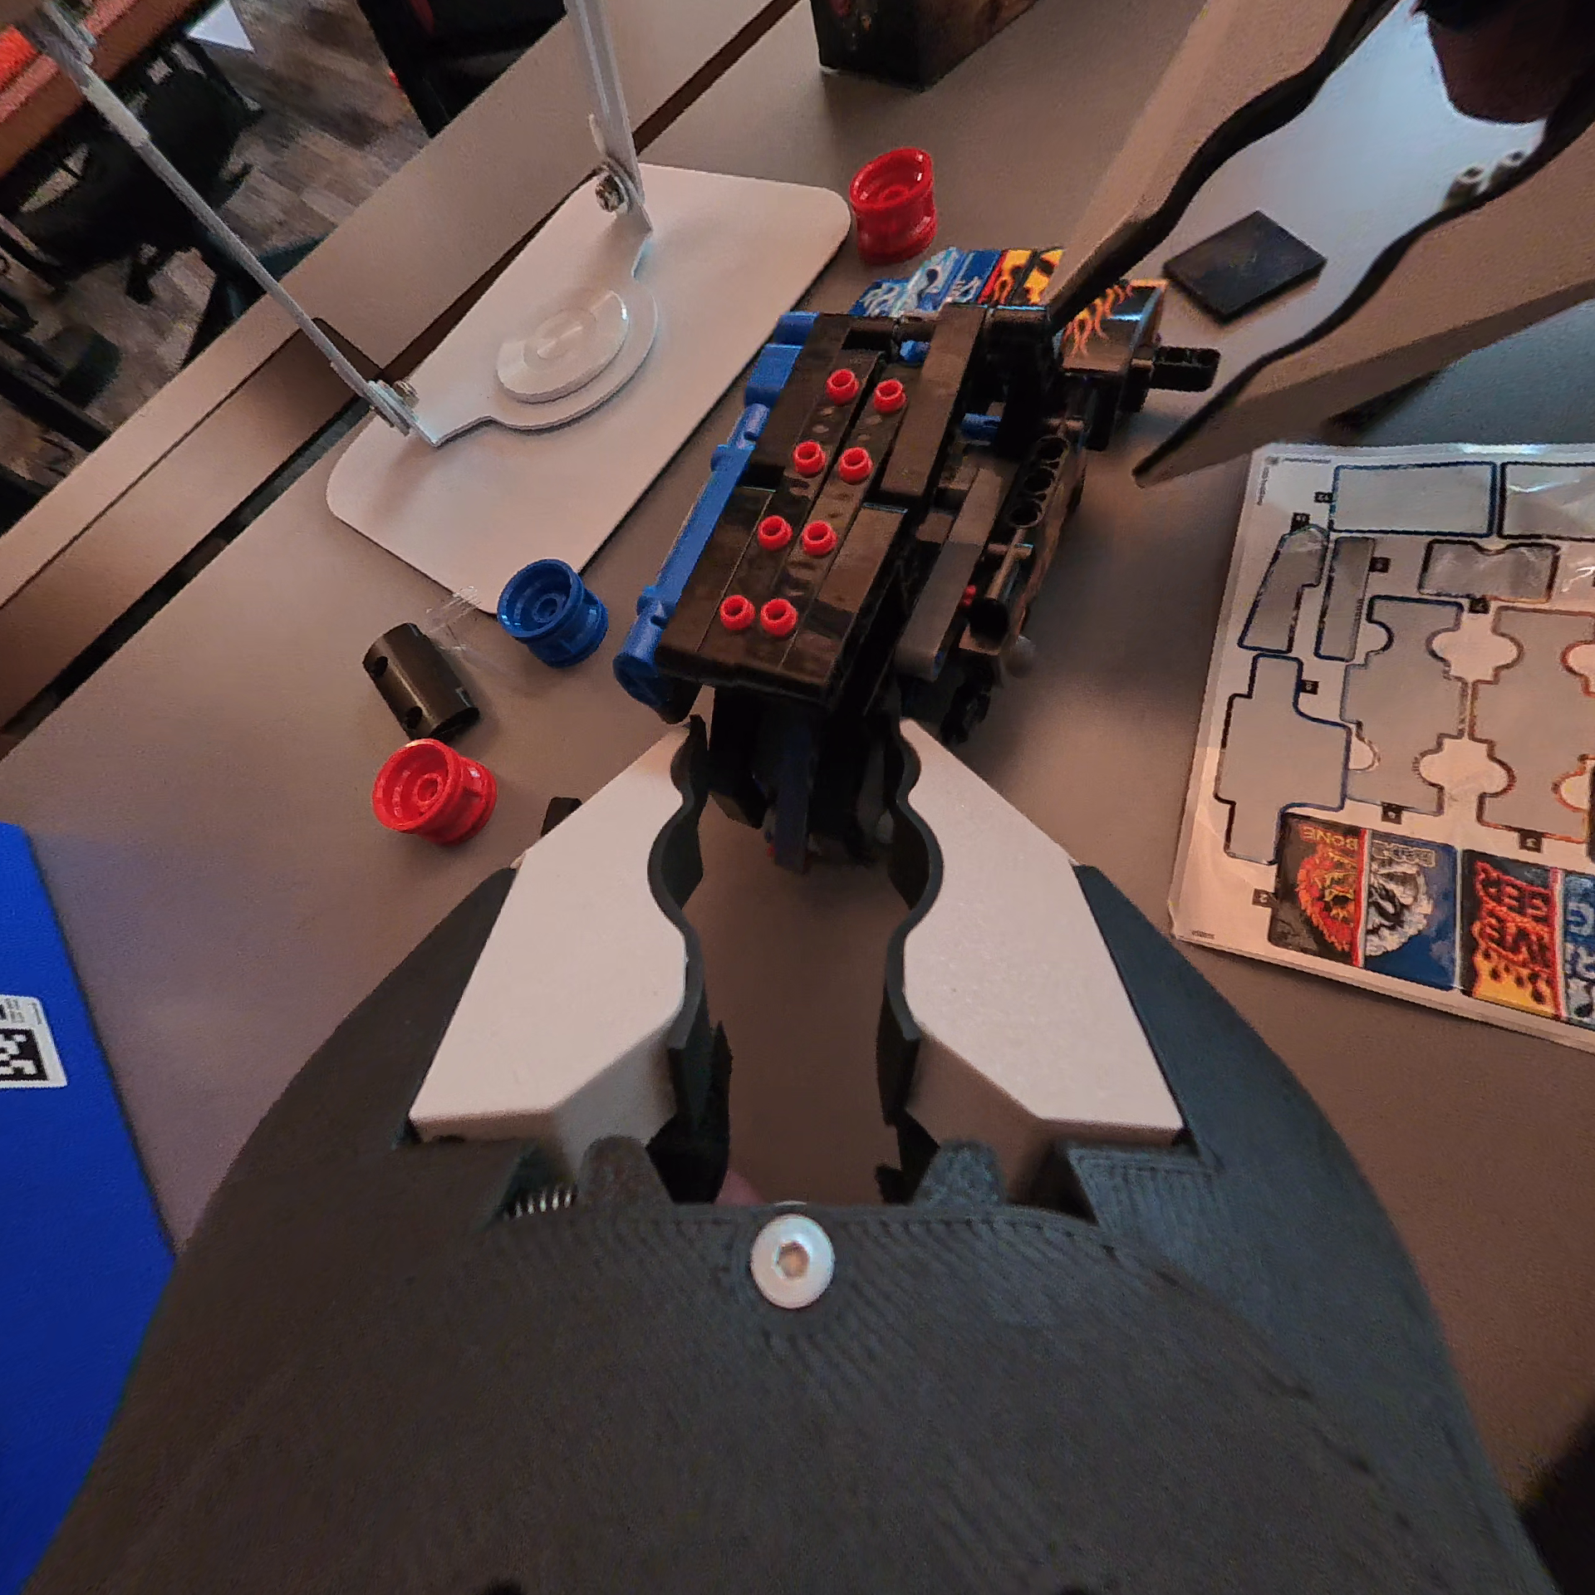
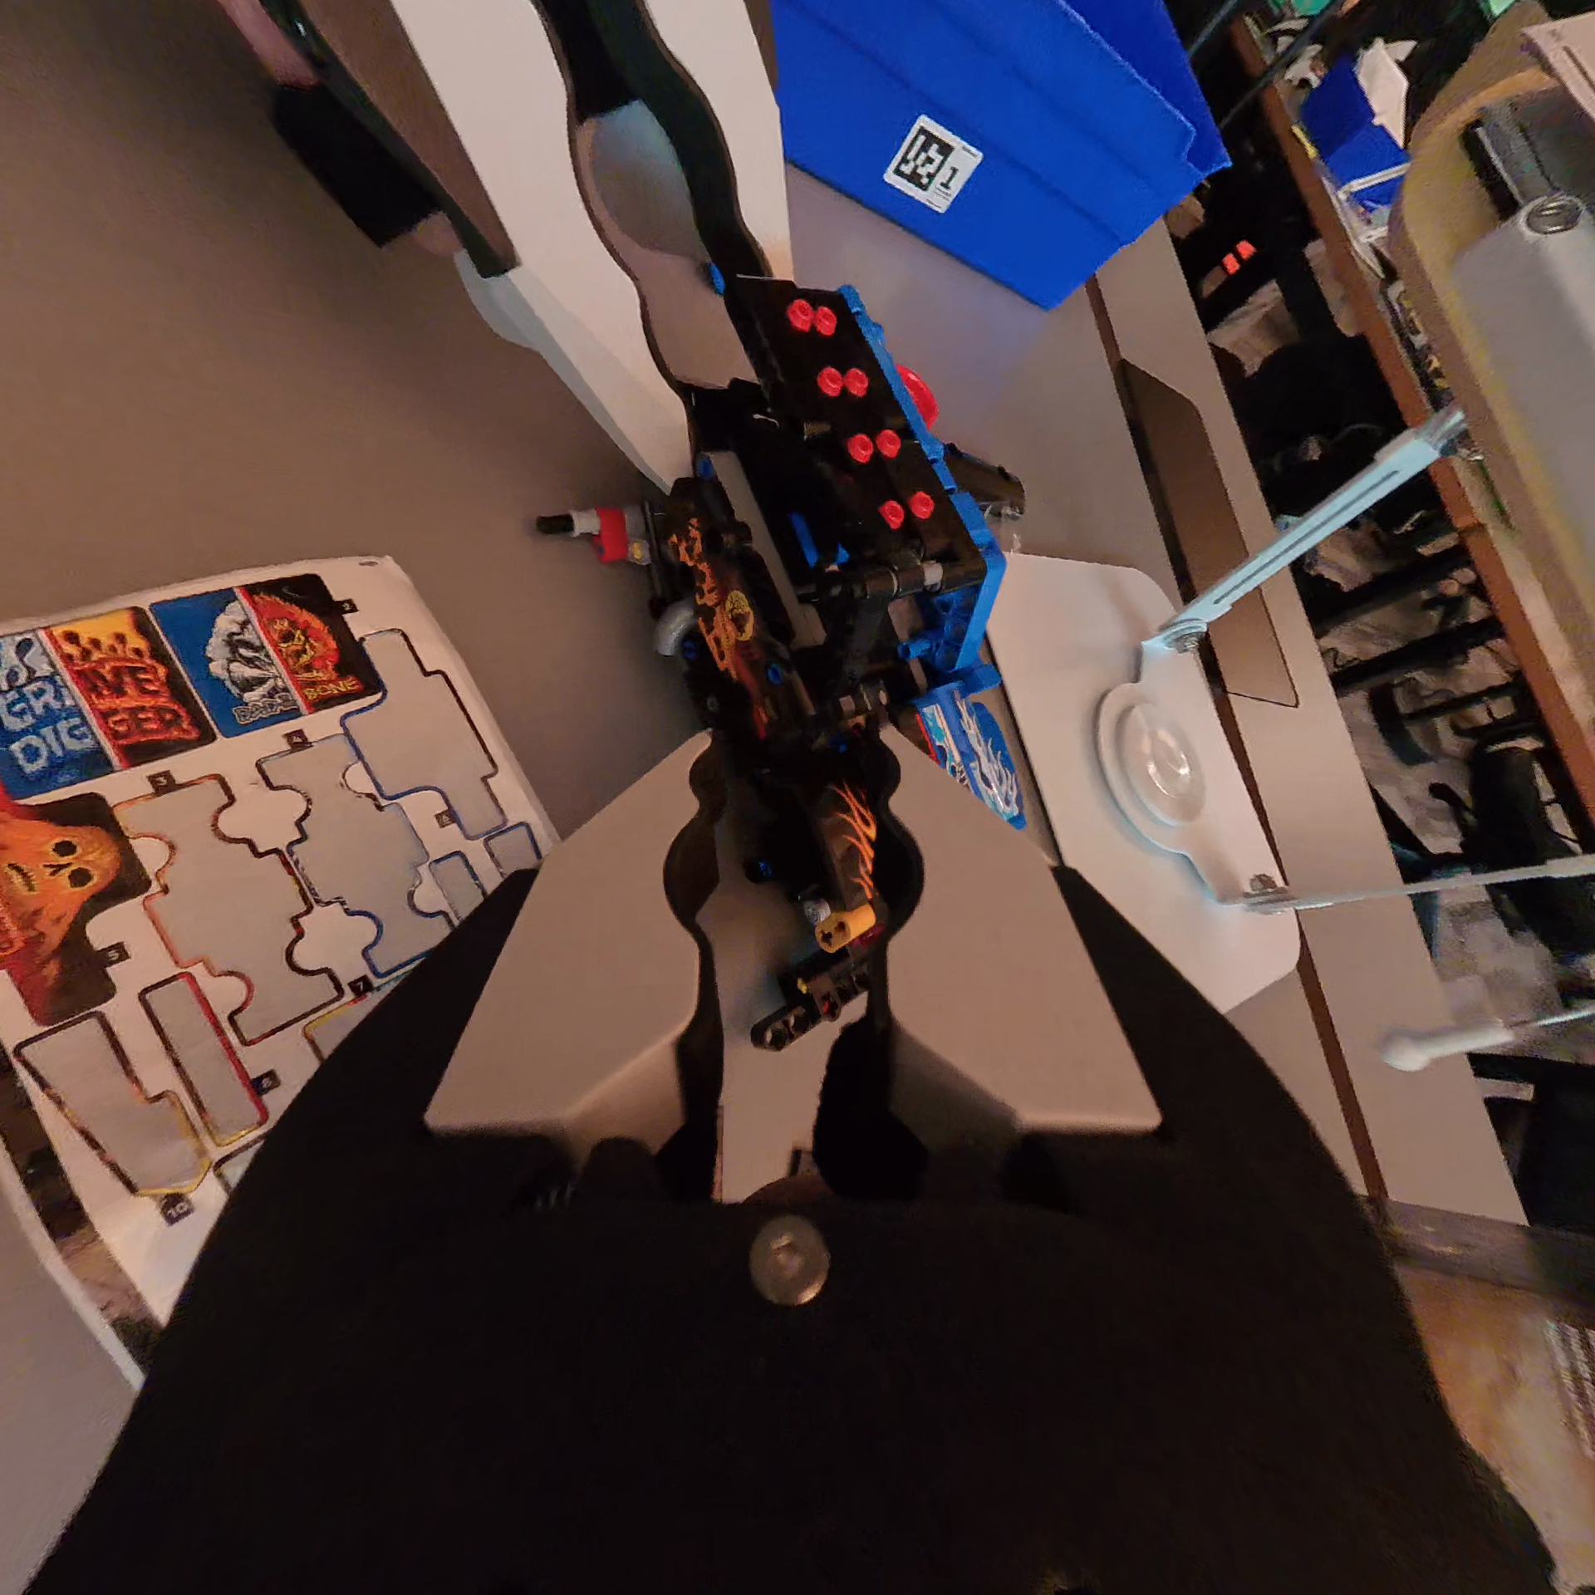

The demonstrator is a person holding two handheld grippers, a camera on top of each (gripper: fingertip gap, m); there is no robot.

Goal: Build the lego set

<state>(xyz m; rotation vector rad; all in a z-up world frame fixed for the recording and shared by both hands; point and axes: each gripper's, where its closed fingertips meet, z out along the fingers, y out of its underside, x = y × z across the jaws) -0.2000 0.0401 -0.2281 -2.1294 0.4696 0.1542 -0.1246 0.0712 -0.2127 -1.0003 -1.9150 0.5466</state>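
Both tongs clamp the same thing from opposite ends: the left tongs point(image 1: 798, 759) are closed narrowly on the near end of the black and blue brick-built vehicle chassis with red pins on top point(image 1: 829, 509), and the right tongs point(image 2: 798, 759) are closed on its far, flame-stickered end. Where the left fingertips point(image 1: 665, 759) meet the model, the parts between them are dark and hard to make out. The right tongs show in the left wrist view only as two long wavy-edged fingers, cut off by the upper right corner.

The chassis spans the gap between the two tongs; whether its underside rests on the grey counter point(image 1: 259, 690) cannot be told.

Left of the left tongs lie a red plastic wheel hub point(image 1: 434, 790), a blue plastic wheel hub point(image 1: 552, 611) and a short black plastic cylinder point(image 1: 420, 680). A second red wheel hub point(image 1: 893, 204) sits beyond the chassis, beside the flat white stand base with thin metal arms point(image 1: 483, 466), whose arms run out of view. To the right of the left tongs lies a partly used white sticker sheet point(image 1: 1398, 708), cut off at the edge. A blue bin with a square coded tag point(image 2: 975, 147) stands behind the left tongs, only partly in view. The room beyond the counter is blurred clutter.
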